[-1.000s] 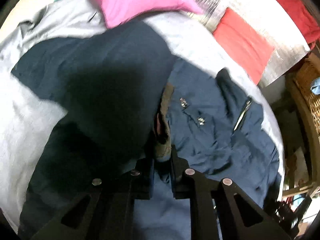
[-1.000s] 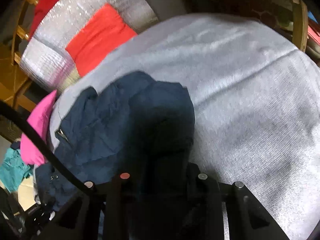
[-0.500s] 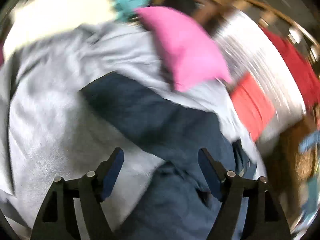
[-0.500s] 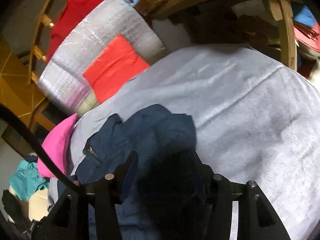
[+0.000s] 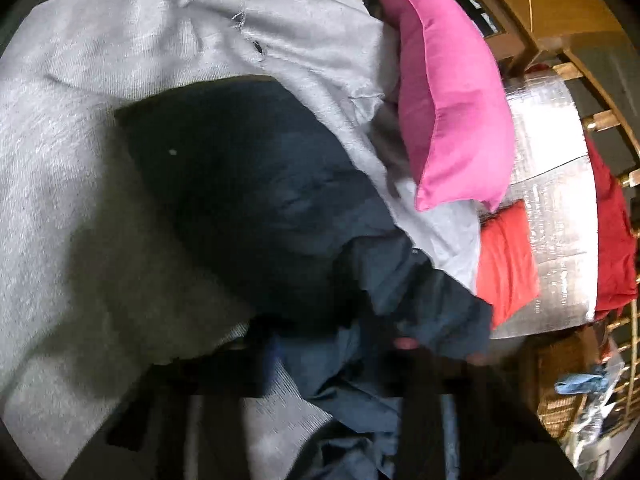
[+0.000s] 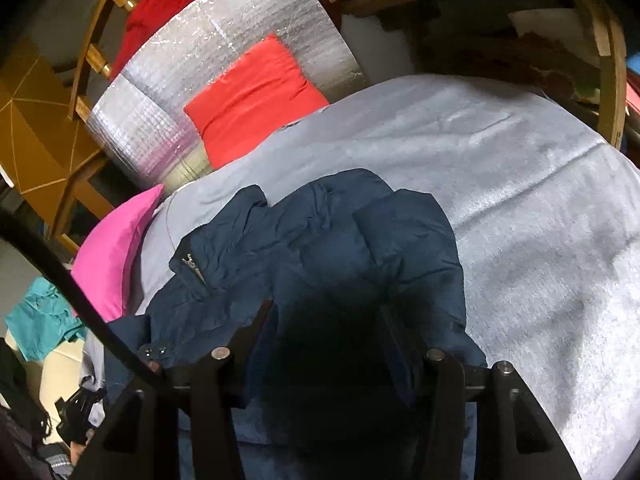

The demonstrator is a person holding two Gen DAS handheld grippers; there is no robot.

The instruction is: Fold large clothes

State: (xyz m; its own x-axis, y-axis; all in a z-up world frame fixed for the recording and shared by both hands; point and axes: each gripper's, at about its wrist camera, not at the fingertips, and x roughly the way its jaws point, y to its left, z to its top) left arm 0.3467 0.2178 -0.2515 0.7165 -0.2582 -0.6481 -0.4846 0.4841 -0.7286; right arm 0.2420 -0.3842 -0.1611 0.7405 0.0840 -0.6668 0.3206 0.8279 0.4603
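Right tongs (image 6: 324, 344) are spread apart; left tongs' (image 5: 328, 364) state cannot be told. The bunched jacket (image 6: 320, 248) may be folded crooked unless smoothed.

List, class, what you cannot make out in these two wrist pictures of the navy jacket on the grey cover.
- Left wrist: the left tool is motion-blurred; open or shut is unclear.
- Right wrist: the navy jacket bunches between the right tool fingers; contact is lost in shadow.
- Both views: the jacket's lower part is hidden behind the tools.
- Left wrist: the grey cover runs past the picture's edge.
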